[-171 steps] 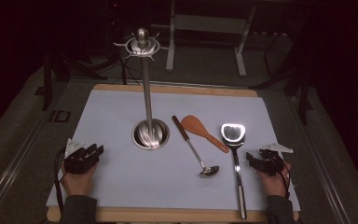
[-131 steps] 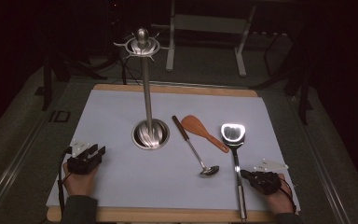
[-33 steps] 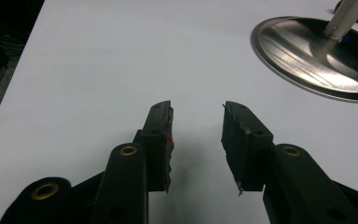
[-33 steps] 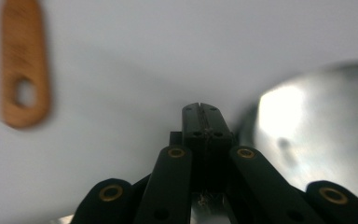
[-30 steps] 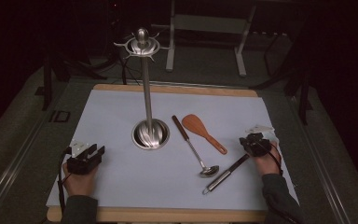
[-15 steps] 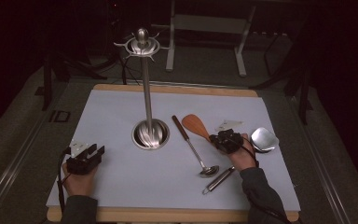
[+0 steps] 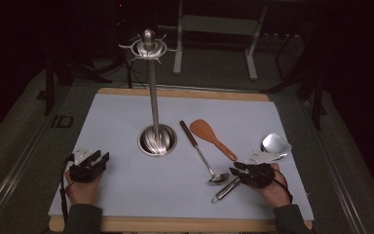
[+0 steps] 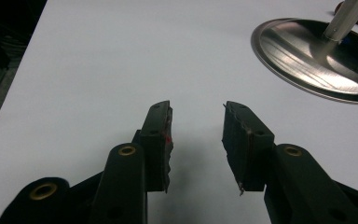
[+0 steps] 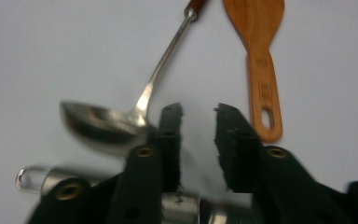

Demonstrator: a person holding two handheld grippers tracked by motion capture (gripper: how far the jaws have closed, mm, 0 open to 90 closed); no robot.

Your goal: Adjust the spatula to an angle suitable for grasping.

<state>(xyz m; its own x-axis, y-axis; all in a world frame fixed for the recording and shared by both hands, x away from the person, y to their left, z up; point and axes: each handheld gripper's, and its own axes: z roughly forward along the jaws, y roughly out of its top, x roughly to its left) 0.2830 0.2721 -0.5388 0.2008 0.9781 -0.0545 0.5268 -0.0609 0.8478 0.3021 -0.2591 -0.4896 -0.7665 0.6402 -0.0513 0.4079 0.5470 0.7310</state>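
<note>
A steel turner lies slantwise on the white mat, its head [image 7: 275,145] at the right and its handle [image 7: 225,189] pointing to the near edge. My right gripper [image 7: 246,171] hovers over that handle, and its jaws have just been opening. In the right gripper view the right gripper [image 9: 198,112] stands open with nothing between the tips, while the turner's handle [image 9: 191,205] passes beneath the jaws' base. A ladle [image 7: 202,156] [image 9: 98,128] and a wooden spatula [image 7: 212,139] [image 9: 261,70] lie just beyond. My left gripper [image 7: 88,163] [image 8: 196,109] rests open and empty at the near left.
A tall steel utensil stand [image 7: 148,44] with hooks on top rises from a round base [image 7: 157,140] [image 8: 317,60] at the mat's middle. The mat [image 7: 126,195] lies on a wooden board. Dark floor and metal frames surround the table.
The right gripper left the turner's head end, went left, then came back toward the near edge, and its jaws spread apart. The turner's head now lies uncovered. The left gripper stayed put.
</note>
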